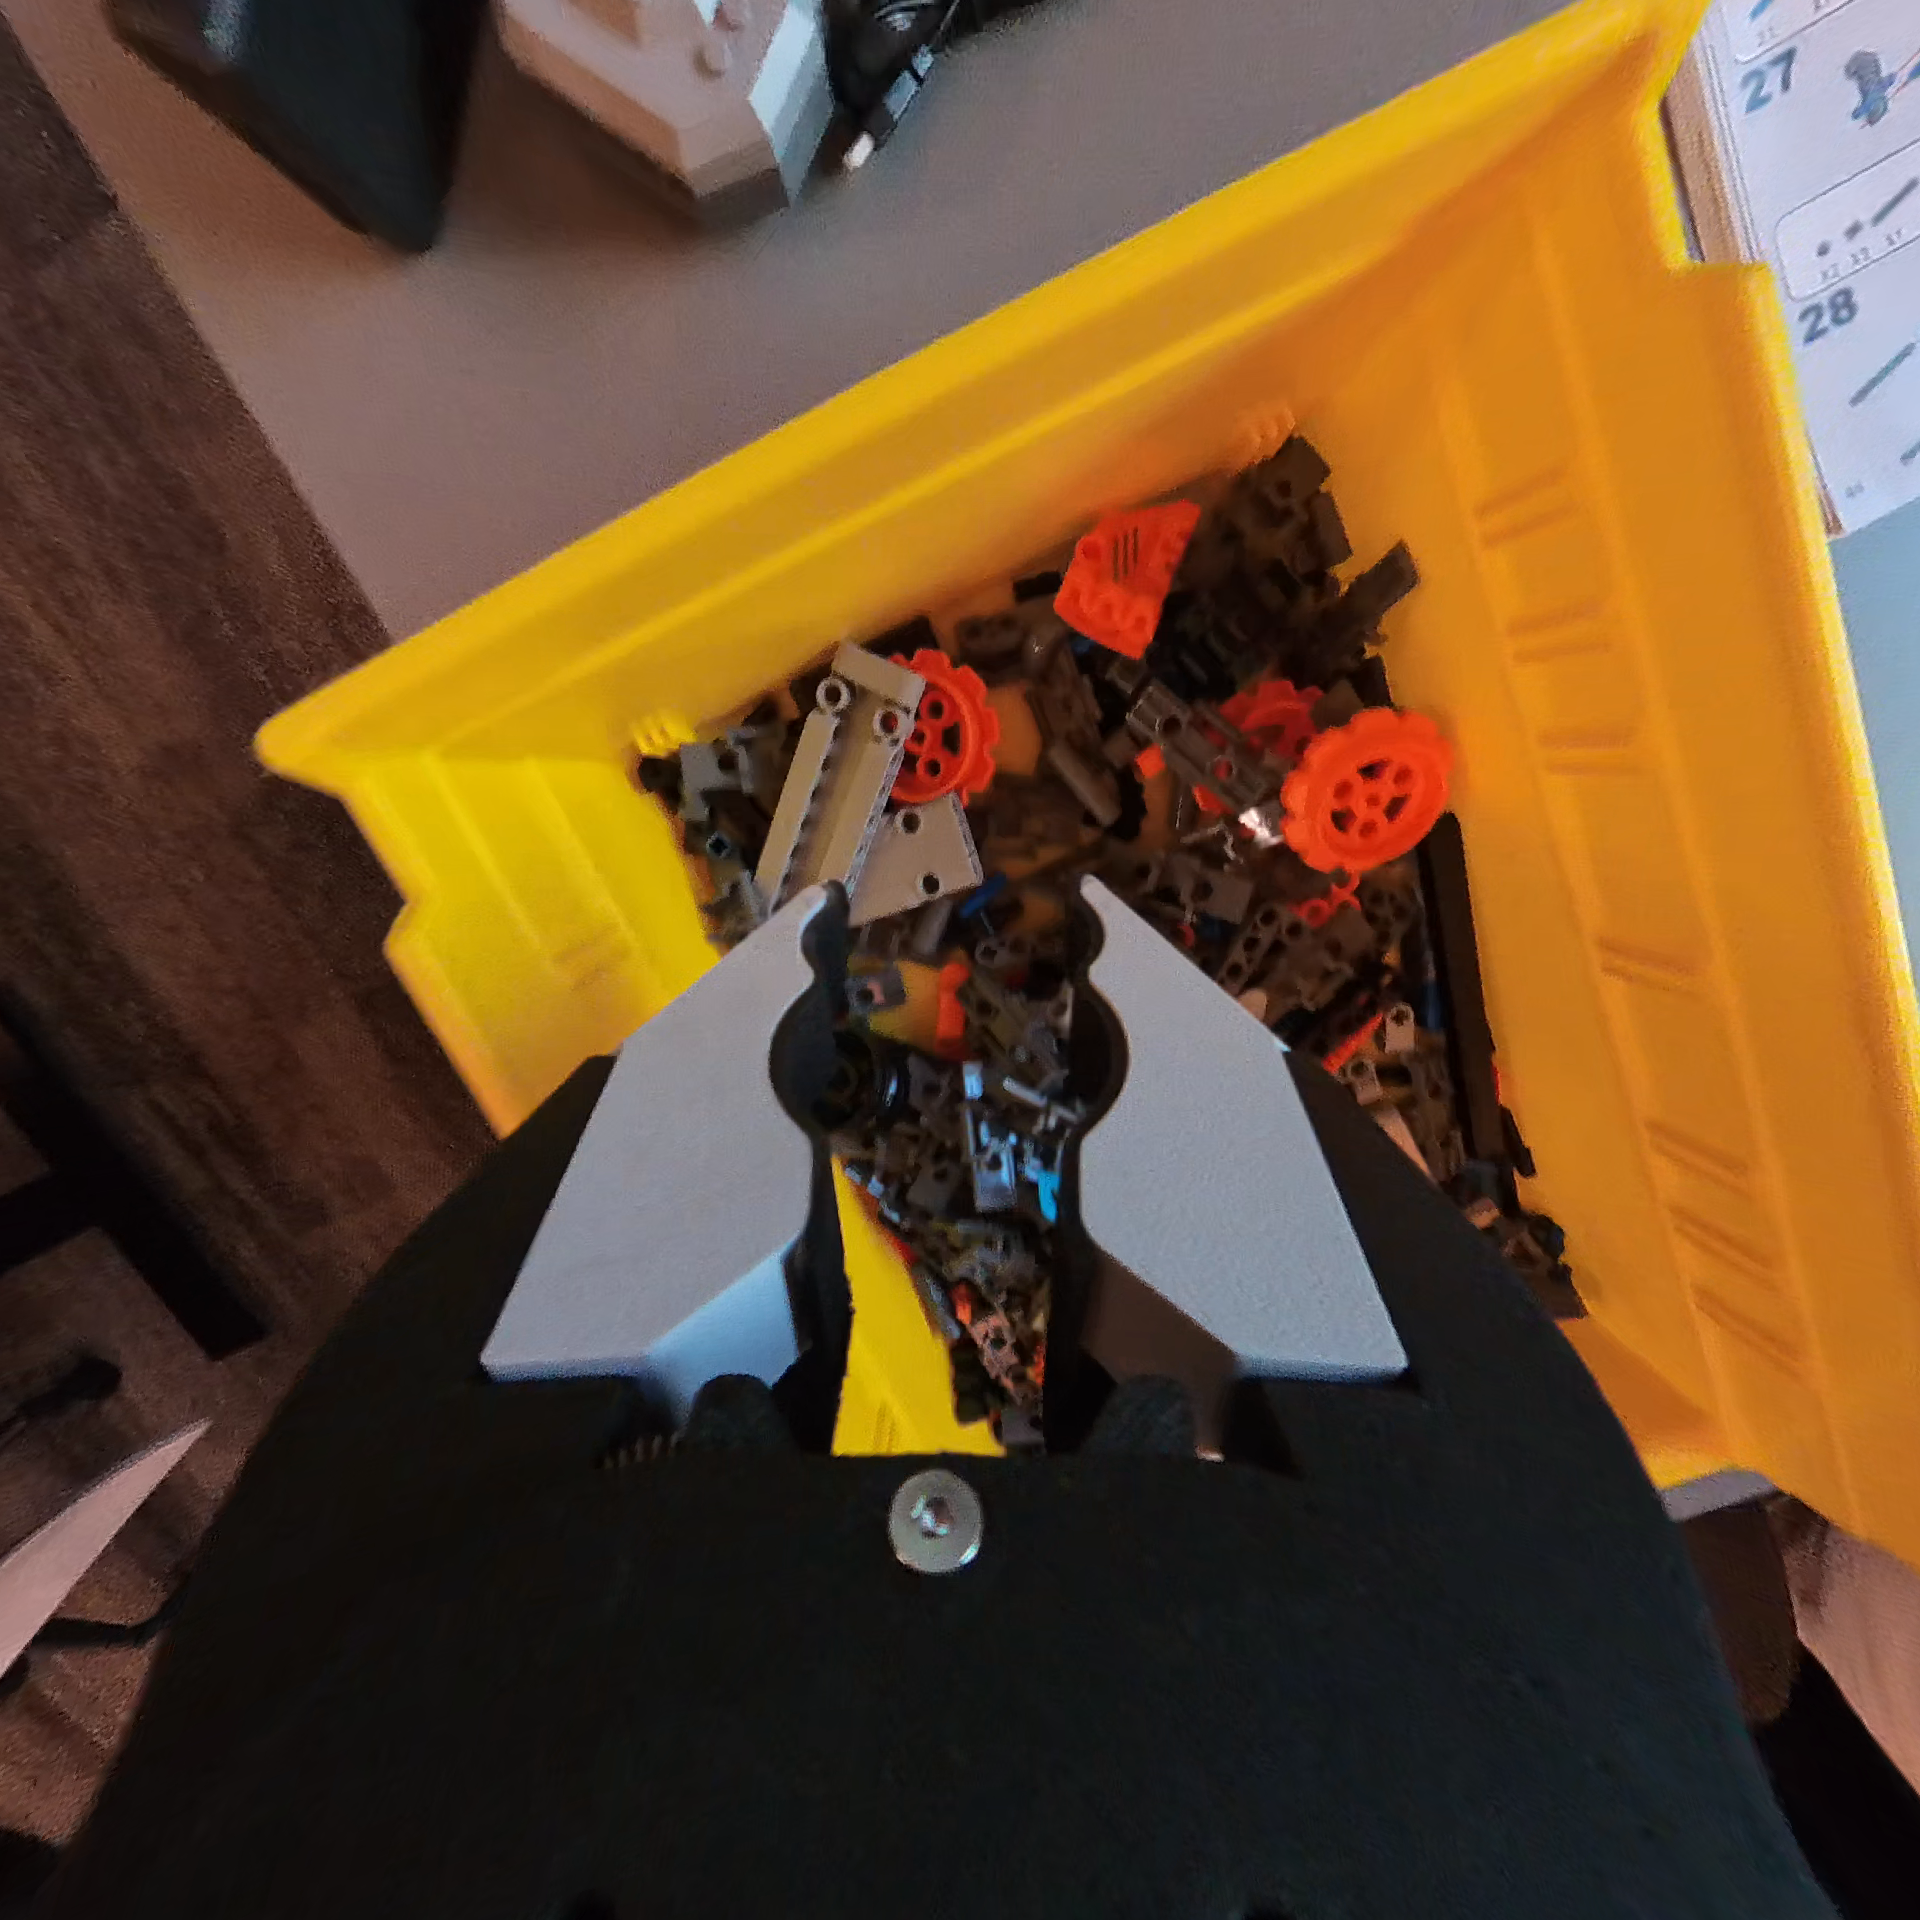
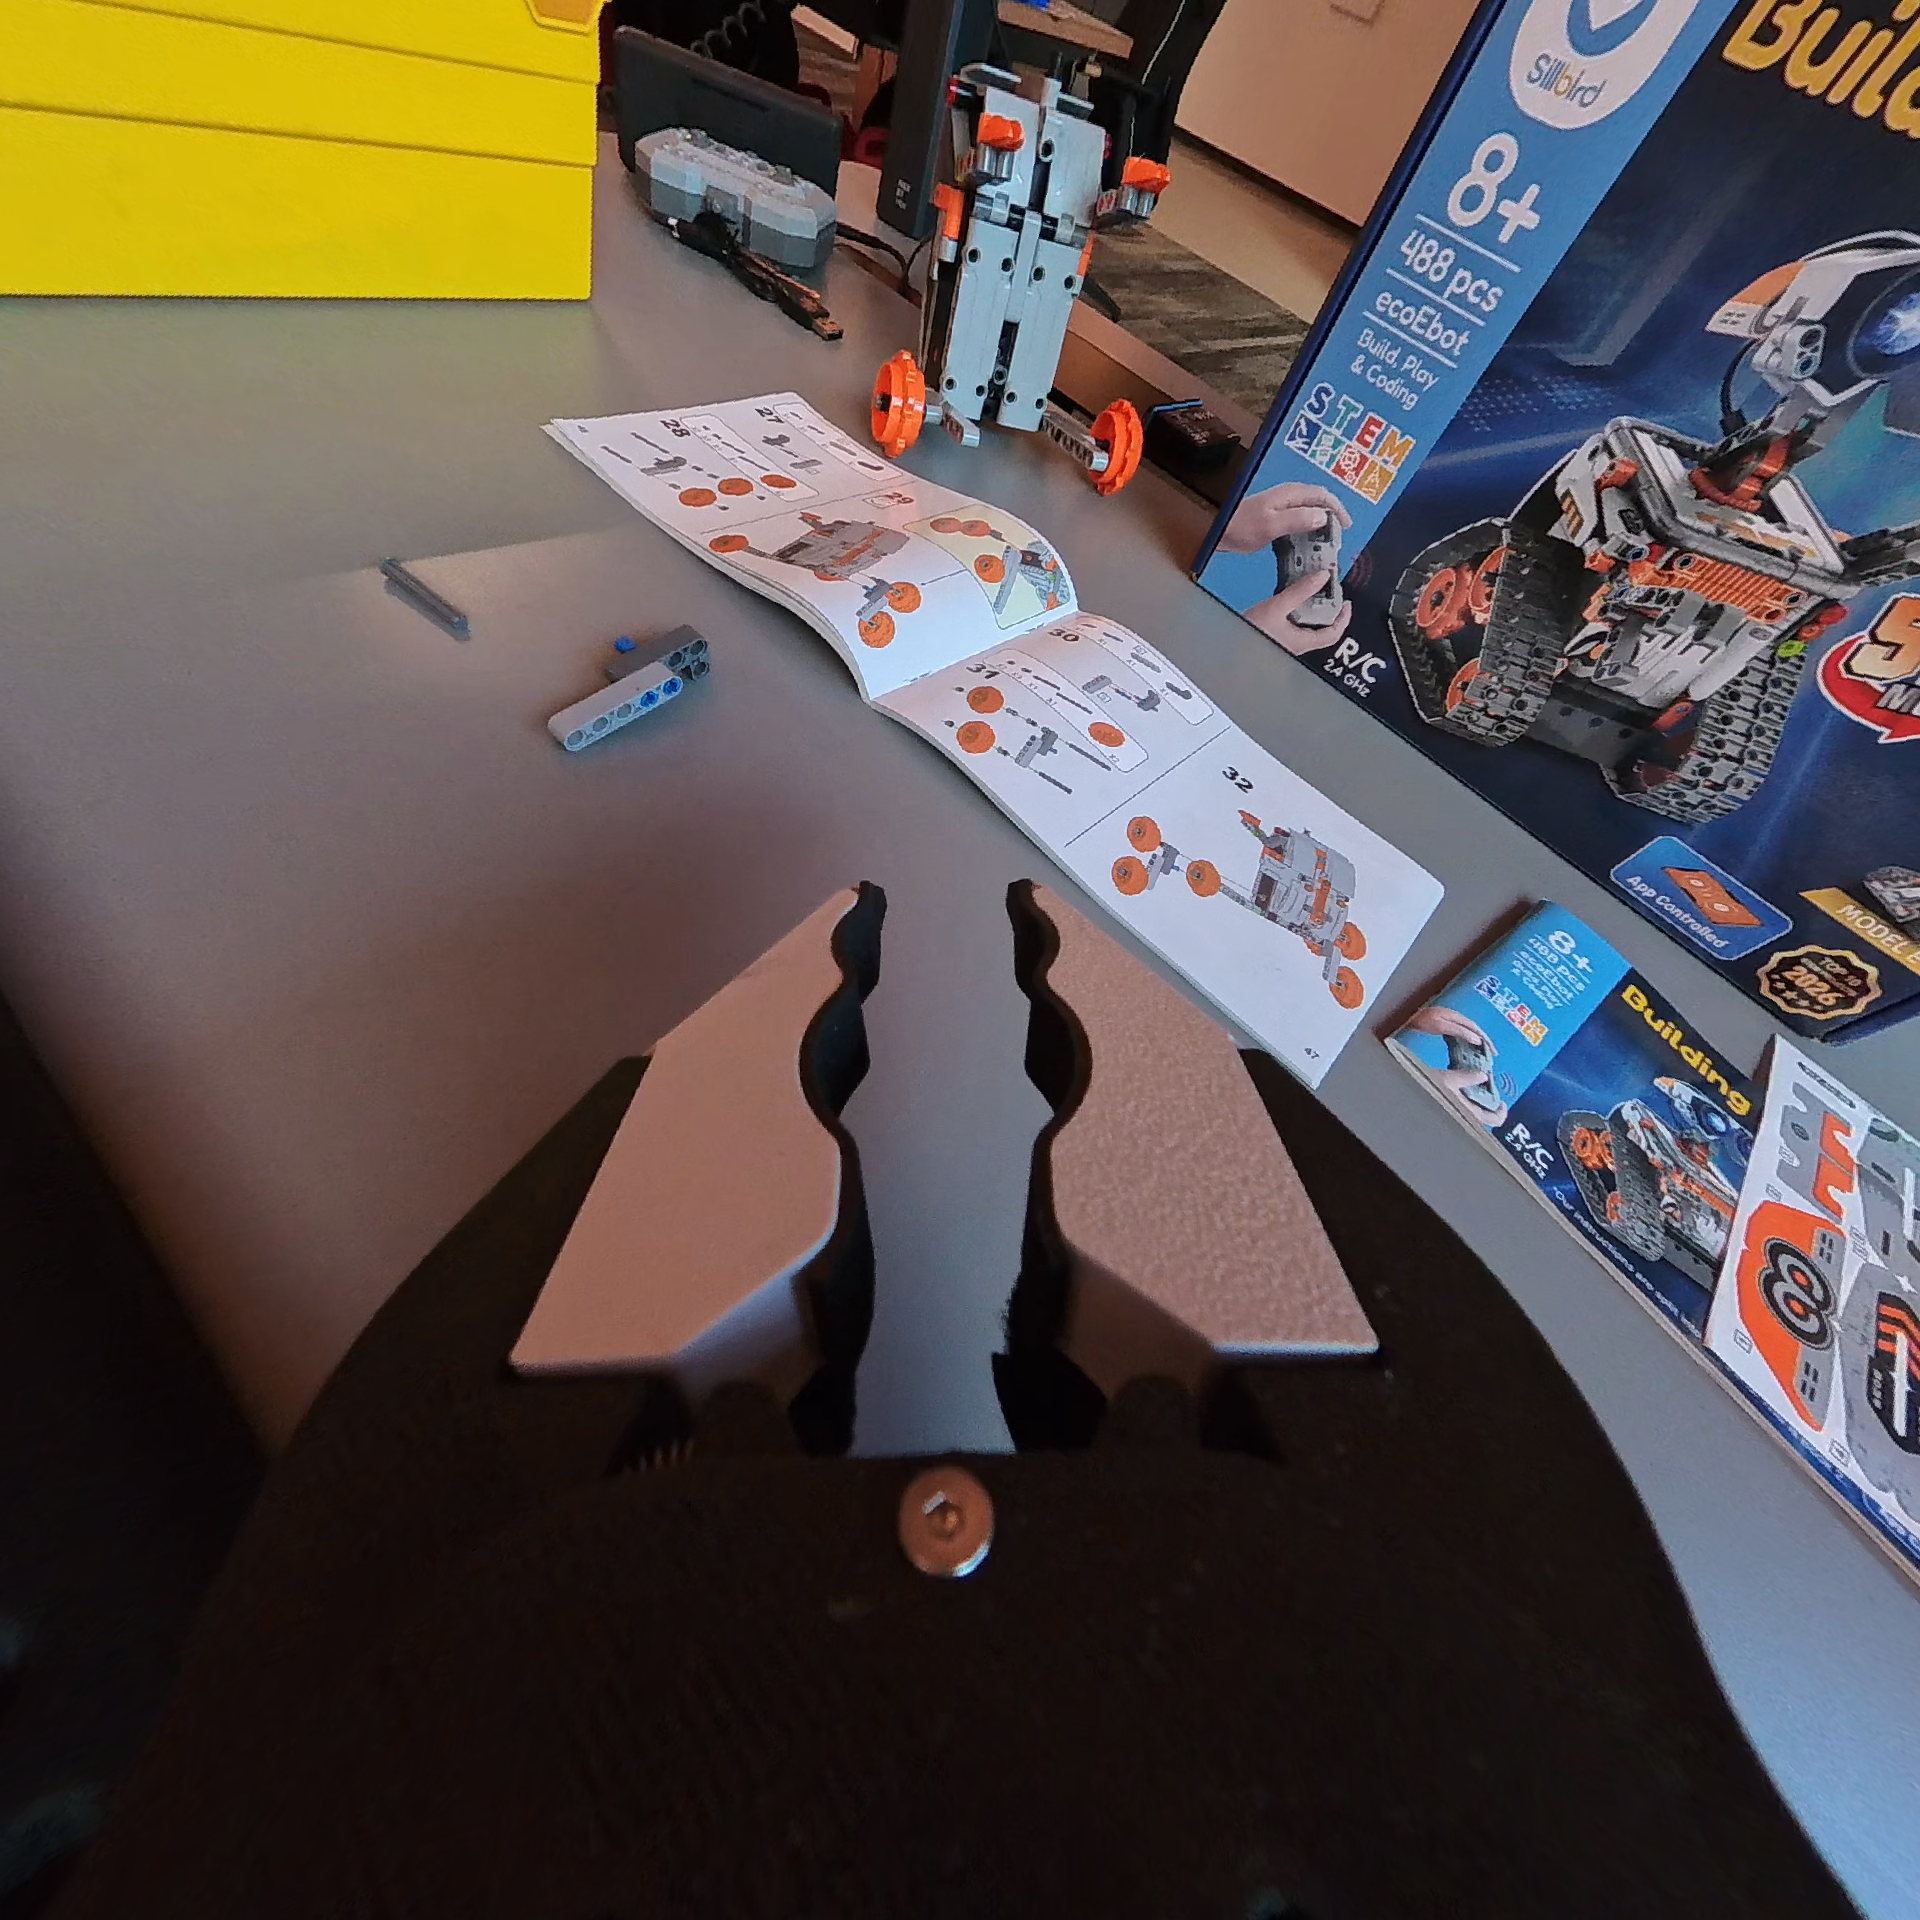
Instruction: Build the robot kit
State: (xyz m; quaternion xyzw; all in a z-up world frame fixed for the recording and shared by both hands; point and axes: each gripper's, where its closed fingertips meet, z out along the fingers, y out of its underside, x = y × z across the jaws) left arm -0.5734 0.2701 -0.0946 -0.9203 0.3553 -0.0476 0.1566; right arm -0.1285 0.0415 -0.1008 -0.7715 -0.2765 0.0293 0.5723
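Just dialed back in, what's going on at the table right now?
A person holds both grippers. The left gripper hangs open over the yellow bin of loose building-toy parts, its jaws empty above the pile near a grey beam and orange wheels. The right gripper is open and empty above the grey table, pointing toward the open instruction booklet, a small grey beam assembly and a half-built model.
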